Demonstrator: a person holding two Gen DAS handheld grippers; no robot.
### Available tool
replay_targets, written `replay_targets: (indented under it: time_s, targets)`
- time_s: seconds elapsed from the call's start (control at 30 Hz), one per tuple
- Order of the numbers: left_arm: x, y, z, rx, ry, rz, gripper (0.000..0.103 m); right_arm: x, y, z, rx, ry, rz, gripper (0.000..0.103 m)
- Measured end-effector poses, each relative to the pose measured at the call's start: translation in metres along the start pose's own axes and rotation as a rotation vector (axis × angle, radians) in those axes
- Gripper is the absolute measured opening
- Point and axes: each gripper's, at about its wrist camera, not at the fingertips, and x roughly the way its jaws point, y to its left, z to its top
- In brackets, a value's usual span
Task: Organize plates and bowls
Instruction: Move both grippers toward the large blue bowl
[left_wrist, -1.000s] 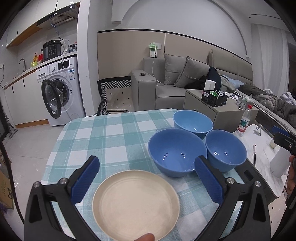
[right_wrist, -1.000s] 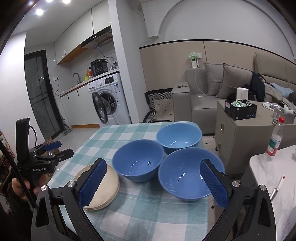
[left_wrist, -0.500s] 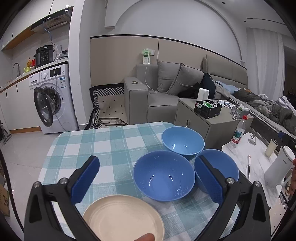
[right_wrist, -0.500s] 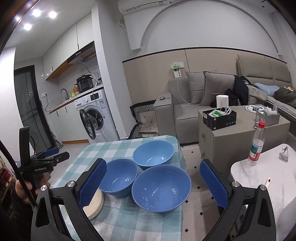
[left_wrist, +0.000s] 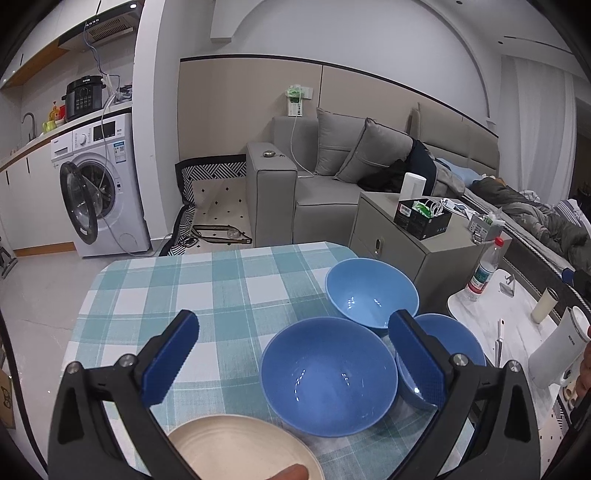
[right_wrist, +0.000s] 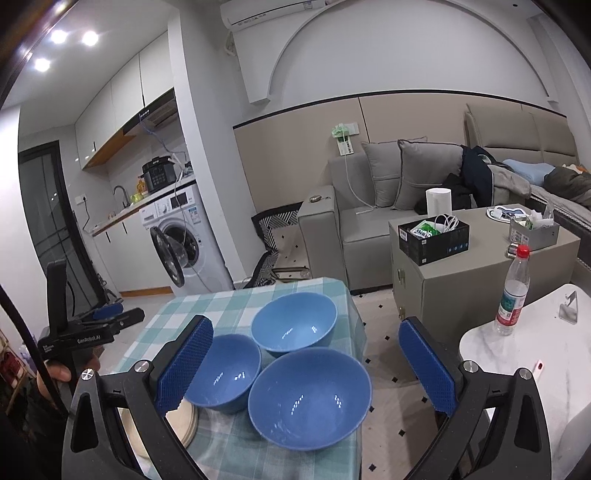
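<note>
the left hand-held gripper with blue ribbed pads hangs above the near part of the table, jaws spread wide and grasping nothing; the right hand-held gripper with blue textured pads hangs above the right end of the same table, jaws likewise released and empty; the table carries a teal and white checked tablecloth; three round blue bowls stand upright on it in a close cluster at the right end; the darker blue bowl nearest the left gripper sits just beside the cream plates; the light blue bowl at the far side stands near the table's far right corner; the third blue bowl at the right edge is partly hidden behind the left gripper's right pad; whether the bowls touch one another cannot be told; a stack of round cream plates lies flat at the near edge, under the left gripper; in the right wrist view the stack shows several rims; a fingertip shows at the bottom edge of the left wrist view; a clear plastic water bottle with a red cap stands on a white marble side table, well apart from the bowls.
</note>
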Motion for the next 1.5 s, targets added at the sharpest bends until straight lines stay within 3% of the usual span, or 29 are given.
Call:
replay_targets:
  time_s: [0.47,0.97,1.13,1.37,1.5]
  targets:
    - [0.054,-0.002,0.031,0.023,0.044,-0.008,0.103,0.077,-0.013,0.015,0.038,0.089,0.015,0.102]
    - [0.117,-0.005,0.040,0.014,0.124,-0.029,0.103,0.162,-0.019,-0.002,0.085,0.239,0.036,0.102]
    - [0.130,-0.009,0.040,0.022,0.146,-0.038,0.103,0.174,-0.017,-0.004,0.089,0.259,0.033,0.102]
    - [0.139,-0.017,0.050,0.031,0.145,-0.059,0.103,0.174,-0.018,0.007,0.098,0.221,0.026,0.102]
    - [0.155,-0.019,0.050,0.030,0.172,-0.055,0.103,0.187,-0.021,0.002,0.108,0.259,0.018,0.102]
